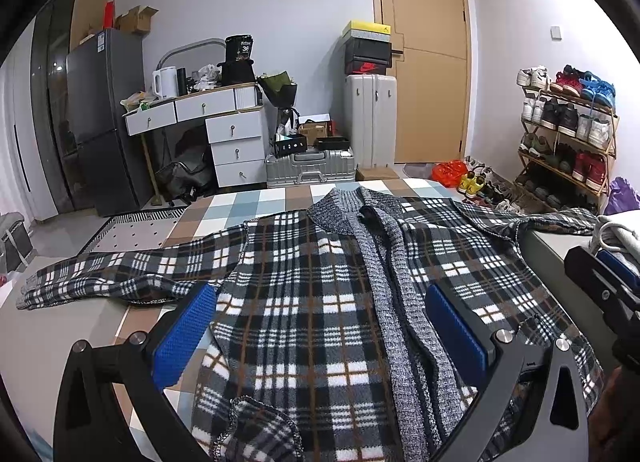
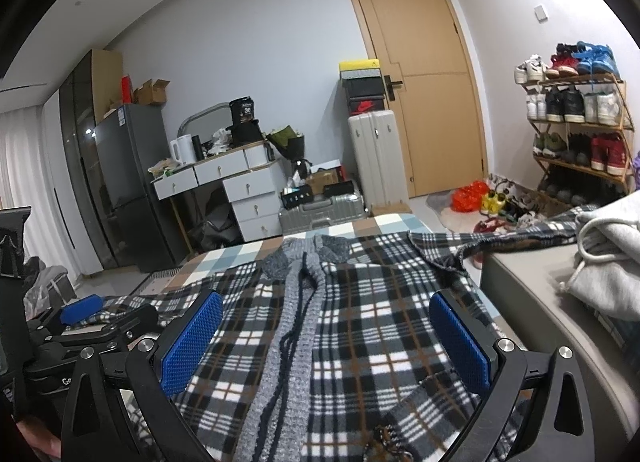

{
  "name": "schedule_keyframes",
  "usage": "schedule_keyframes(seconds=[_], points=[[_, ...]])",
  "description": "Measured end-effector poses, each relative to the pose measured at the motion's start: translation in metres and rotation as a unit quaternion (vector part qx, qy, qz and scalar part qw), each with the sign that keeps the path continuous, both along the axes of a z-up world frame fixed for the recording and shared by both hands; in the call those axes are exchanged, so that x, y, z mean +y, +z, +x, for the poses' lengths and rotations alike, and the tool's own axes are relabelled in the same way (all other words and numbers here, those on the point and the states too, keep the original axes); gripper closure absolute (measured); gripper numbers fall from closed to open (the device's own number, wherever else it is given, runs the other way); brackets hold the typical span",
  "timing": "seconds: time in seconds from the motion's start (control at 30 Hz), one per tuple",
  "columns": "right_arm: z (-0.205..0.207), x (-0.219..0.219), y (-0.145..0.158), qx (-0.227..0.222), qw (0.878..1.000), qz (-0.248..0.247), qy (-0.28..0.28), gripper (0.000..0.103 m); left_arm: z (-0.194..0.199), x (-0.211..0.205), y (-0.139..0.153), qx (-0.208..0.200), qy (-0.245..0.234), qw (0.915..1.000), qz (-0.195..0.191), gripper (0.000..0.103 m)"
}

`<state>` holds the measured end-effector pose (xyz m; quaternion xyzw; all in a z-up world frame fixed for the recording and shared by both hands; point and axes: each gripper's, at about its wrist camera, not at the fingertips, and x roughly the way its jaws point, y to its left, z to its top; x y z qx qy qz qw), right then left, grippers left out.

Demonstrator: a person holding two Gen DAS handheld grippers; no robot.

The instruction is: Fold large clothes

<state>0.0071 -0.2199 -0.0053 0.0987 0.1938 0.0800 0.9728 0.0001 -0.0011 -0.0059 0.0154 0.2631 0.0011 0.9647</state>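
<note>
A large black, white and brown plaid jacket [image 1: 304,302] with a grey knit collar and front band [image 1: 384,262] lies spread face up on a checked bed cover [image 1: 240,205]. Its left sleeve [image 1: 112,278] stretches out flat; the right sleeve [image 2: 500,242] drapes over a grey bench. My left gripper [image 1: 320,326] hovers open over the jacket's lower left front, blue pads wide apart, holding nothing. My right gripper [image 2: 328,330] is open above the jacket's [image 2: 360,322] lower right front, and shows at the right edge of the left wrist view [image 1: 600,286].
A grey bench [image 2: 532,294] with a folded grey hoodie [image 2: 608,254] stands right of the bed. Beyond are a shoe rack [image 1: 568,129], suitcases [image 1: 372,121], a drawer desk [image 1: 224,129], a dark fridge [image 1: 104,117] and a wooden door [image 1: 428,53].
</note>
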Motion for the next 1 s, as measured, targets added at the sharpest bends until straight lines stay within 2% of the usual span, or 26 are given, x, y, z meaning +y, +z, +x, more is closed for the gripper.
schedule_keyframes(seconds=[0.47,0.63,0.8,0.9,1.0], points=[[-0.002,0.004,0.000,0.001,1.000,-0.006,0.006,0.000,-0.001,-0.001,0.000,0.000,0.002,1.0000,0.004,0.001],[0.006,-0.017,0.014,0.005,1.000,0.002,0.002,0.000,0.002,-0.001,-0.006,0.007,-0.001,0.9998,0.017,0.001],[0.028,-0.090,0.061,0.017,0.998,-0.062,-0.020,0.000,0.008,-0.008,-0.017,0.022,-0.017,0.9988,0.040,0.001],[0.069,-0.161,0.088,0.066,0.991,-0.090,-0.068,0.000,0.010,-0.011,-0.025,0.030,-0.031,0.9973,0.060,0.001],[0.122,-0.240,0.092,0.134,0.979,-0.094,-0.124,0.000,0.014,-0.012,-0.031,0.041,-0.041,0.9963,0.064,0.001]])
